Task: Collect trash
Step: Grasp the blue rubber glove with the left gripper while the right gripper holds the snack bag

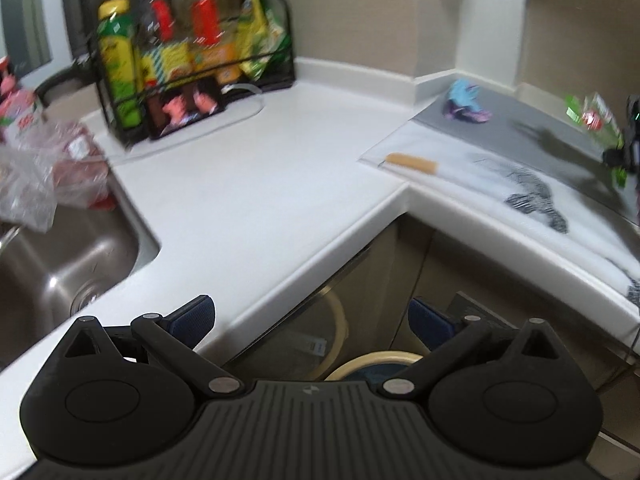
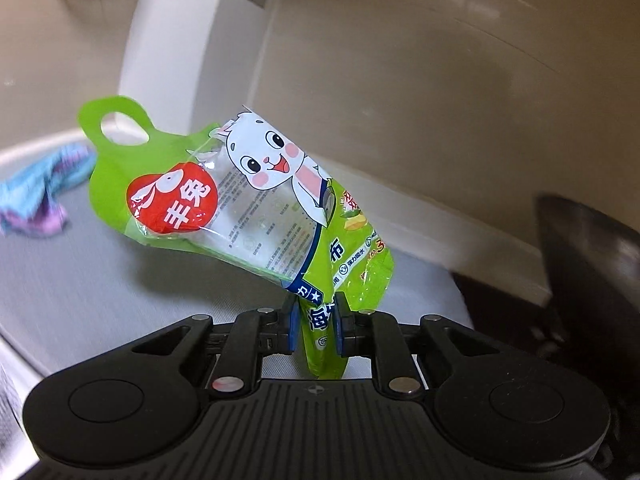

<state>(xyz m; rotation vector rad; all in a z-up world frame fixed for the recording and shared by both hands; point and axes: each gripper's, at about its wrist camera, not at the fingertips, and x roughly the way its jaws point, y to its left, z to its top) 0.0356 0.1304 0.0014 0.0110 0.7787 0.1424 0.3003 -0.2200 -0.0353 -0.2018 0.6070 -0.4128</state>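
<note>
My right gripper point(image 2: 316, 320) is shut on a green plastic wrapper point(image 2: 248, 208) with a white rabbit and a red heart, held up above a grey mat point(image 2: 80, 288). In the left wrist view the same wrapper point(image 1: 594, 116) and the right gripper point(image 1: 626, 148) show at the far right. My left gripper point(image 1: 310, 320) is open and empty, in front of the white counter's inner corner point(image 1: 400, 196). A crumpled blue and purple wrapper point(image 1: 466, 102) lies on the mat; it also shows in the right wrist view point(image 2: 40, 196). A tan stick-shaped piece point(image 1: 412, 162) lies near the mat's front edge.
A steel sink point(image 1: 60, 272) is at the left with a clear plastic bag point(image 1: 36, 184) at its rim. A black rack of bottles and packets point(image 1: 188, 52) stands at the back. A round bin with a cream rim point(image 1: 372, 364) sits below the counter corner. A dark pan point(image 2: 592, 264) is at the right.
</note>
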